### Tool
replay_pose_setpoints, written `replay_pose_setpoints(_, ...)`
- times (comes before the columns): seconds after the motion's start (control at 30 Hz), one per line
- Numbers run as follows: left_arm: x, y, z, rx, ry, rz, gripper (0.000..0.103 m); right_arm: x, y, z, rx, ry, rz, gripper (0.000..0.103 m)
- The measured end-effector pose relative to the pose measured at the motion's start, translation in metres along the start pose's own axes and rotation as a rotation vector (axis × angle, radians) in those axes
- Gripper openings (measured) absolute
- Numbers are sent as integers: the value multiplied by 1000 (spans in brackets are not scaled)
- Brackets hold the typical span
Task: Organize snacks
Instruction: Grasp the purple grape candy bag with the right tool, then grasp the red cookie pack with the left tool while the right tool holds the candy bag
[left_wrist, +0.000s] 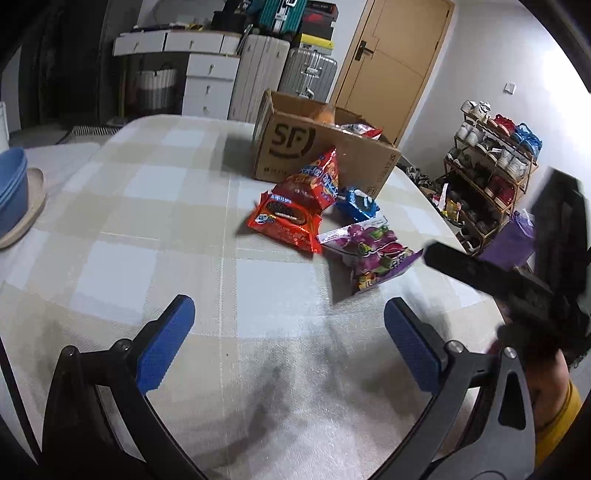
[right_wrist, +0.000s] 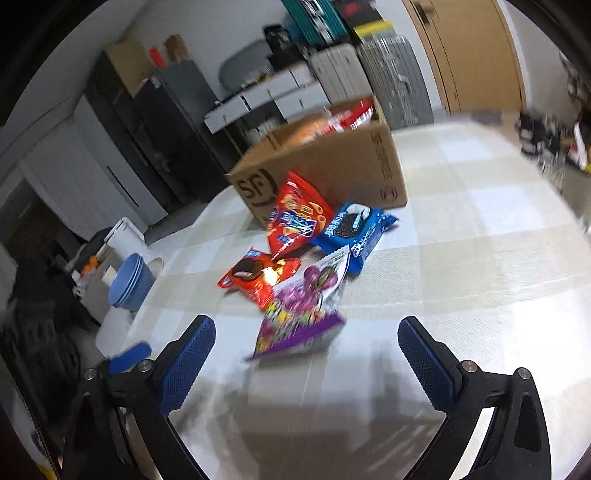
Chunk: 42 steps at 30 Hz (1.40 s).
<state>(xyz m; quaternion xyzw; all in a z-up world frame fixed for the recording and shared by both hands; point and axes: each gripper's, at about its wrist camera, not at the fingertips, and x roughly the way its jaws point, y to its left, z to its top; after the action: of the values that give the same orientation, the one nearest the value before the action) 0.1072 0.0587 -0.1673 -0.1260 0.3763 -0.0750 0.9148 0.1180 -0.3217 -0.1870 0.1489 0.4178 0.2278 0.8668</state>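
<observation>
left gripper (left_wrist: 288, 332): spread wide, held nothing, above cloth (left_wrist: 147, 221) | right gripper (right_wrist: 306, 350): spread wide, empty, just short of purple bag (right_wrist: 299, 317) | beyond: red cookie pack (right_wrist: 258, 278), blue pack (right_wrist: 354, 227), orange bag (right_wrist: 295, 218) leaned on box (right_wrist: 332, 166)

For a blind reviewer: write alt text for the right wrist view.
The open right gripper hovers over a checked tablecloth, facing a purple candy bag. Beyond lie three more snack bags and a cardboard box.

Checked tablecloth-covered table (left_wrist: 155, 206), cardboard box (left_wrist: 354, 162), four snack bags beside it, blue bowls (left_wrist: 11, 184) at edge
</observation>
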Motion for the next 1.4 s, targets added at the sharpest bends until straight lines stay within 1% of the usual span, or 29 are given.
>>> replay_pose_setpoints(0.07,6,2,1,-3,4,3,102,14,-3,5,8,33,-6,73)
replay_pose_setpoints(0.13,15,6,3,-12,17,4,102,32,-3,7,-6,79,-21,71)
replay_pose_setpoints(0.17,17,7,3,-15,20,4,102,40,-3,6,-13,97,-26,63)
replay_pose_setpoints(0.23,23,11,6,-20,27,7,102,42,1,4,-56,86,-35,58)
replay_pose_setpoints(0.27,26,12,7,-19,30,8,102,43,3,4,-65,90,-22,52)
replay_pose_setpoints(0.3,29,13,8,-20,32,12,102,44,3,4,-64,87,-6,49)
replay_pose_setpoints(0.33,32,13,9,-20,33,16,102,44,5,3,-68,88,6,37)
replay_pose_setpoints(0.37,33,14,10,-20,36,18,102,44,7,3,-83,84,8,31)
replay_pose_setpoints(0.47,39,14,11,-26,46,21,102,40,11,0,-119,70,10,29)
replay_pose_setpoints(0.53,39,13,12,-22,46,24,102,34,9,-2,-107,51,37,26)
replay_pose_setpoints(0.57,39,12,12,-19,46,28,102,28,7,-3,-92,34,55,22)
replay_pose_setpoints(0.6,38,11,13,-14,45,32,102,21,3,-2,-70,5,83,22)
replay_pose_setpoints(0.7,33,8,15,0,38,43,102,-1,-8,-1,-36,-70,131,20)
replay_pose_setpoints(0.73,31,8,15,7,35,49,102,-5,-13,0,-27,-76,138,20)
replay_pose_setpoints(0.77,31,7,18,14,34,54,102,-5,-16,0,-18,-74,131,20)
replay_pose_setpoints(0.83,30,7,21,20,37,60,102,-1,-22,-2,7,-39,145,20)
replay_pose_setpoints(0.87,31,7,24,19,40,62,102,4,-22,-3,9,-14,140,20)
replay_pose_setpoints(0.9,32,6,28,13,41,63,102,8,-20,-4,1,5,116,21)
replay_pose_setpoints(0.97,29,5,31,0,35,55,102,12,-15,-8,-37,33,116,22)
replay_pose_setpoints(1.07,24,2,31,4,27,59,102,22,1,-9,-122,68,76,24)
replay_pose_setpoints(1.1,23,0,30,10,31,60,102,29,7,-8,-154,96,60,24)
replay_pose_setpoints(1.17,22,-1,28,14,40,61,102,34,14,-8,-192,112,45,25)
replay_pose_setpoints(1.23,22,-1,26,11,46,58,102,38,20,-8,-235,123,35,25)
replay_pose_setpoints(1.3,22,0,24,5,51,56,102,42,27,-8,-284,129,7,25)
replay_pose_setpoints(1.4,23,3,22,-5,58,51,102,42,38,-10,-351,126,-21,24)
